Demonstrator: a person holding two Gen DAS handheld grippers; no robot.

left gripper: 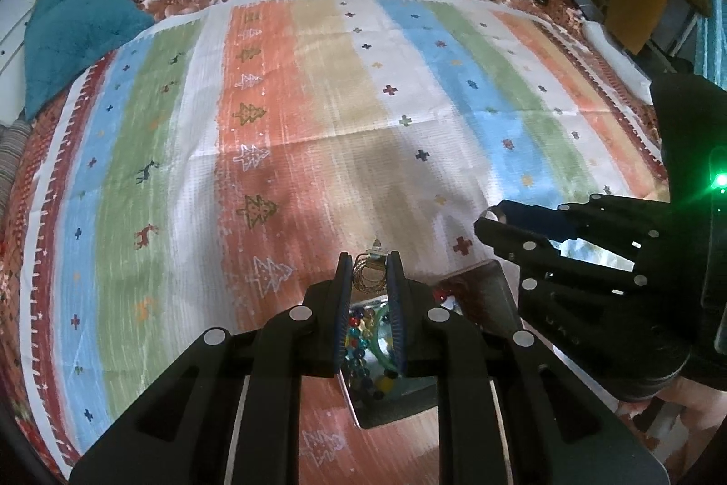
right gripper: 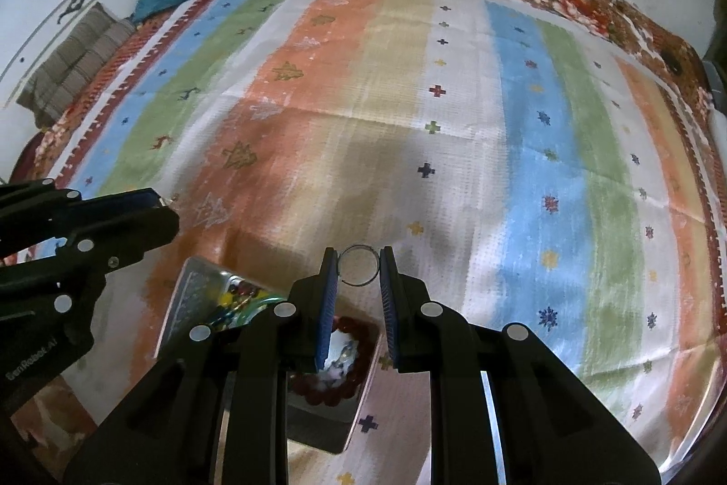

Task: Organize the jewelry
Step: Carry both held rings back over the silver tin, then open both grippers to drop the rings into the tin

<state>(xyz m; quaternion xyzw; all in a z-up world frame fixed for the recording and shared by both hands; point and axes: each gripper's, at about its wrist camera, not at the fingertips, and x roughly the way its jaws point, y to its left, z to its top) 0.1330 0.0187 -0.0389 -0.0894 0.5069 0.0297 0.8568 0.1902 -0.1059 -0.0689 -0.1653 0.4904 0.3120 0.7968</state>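
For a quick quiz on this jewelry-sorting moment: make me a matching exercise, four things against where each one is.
Things:
1. gold bangles
2. thin silver ring
3. coloured beads
4. dark red bead bracelet

Places:
A. in the tray under the right gripper
B. between the right gripper's fingertips
C. in the tray under the left gripper
D. between the left gripper's fingertips

Pairs: 1-D, 2-B, 3-C, 4-A

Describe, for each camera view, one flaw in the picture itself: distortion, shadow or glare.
Left wrist view: fisheye bends the striped cloth into curves, and a green lamp flares at the right edge. Right wrist view: the same bowing, a soft shadow darkens the cloth ahead of the right gripper, and the metal tray throws glare.
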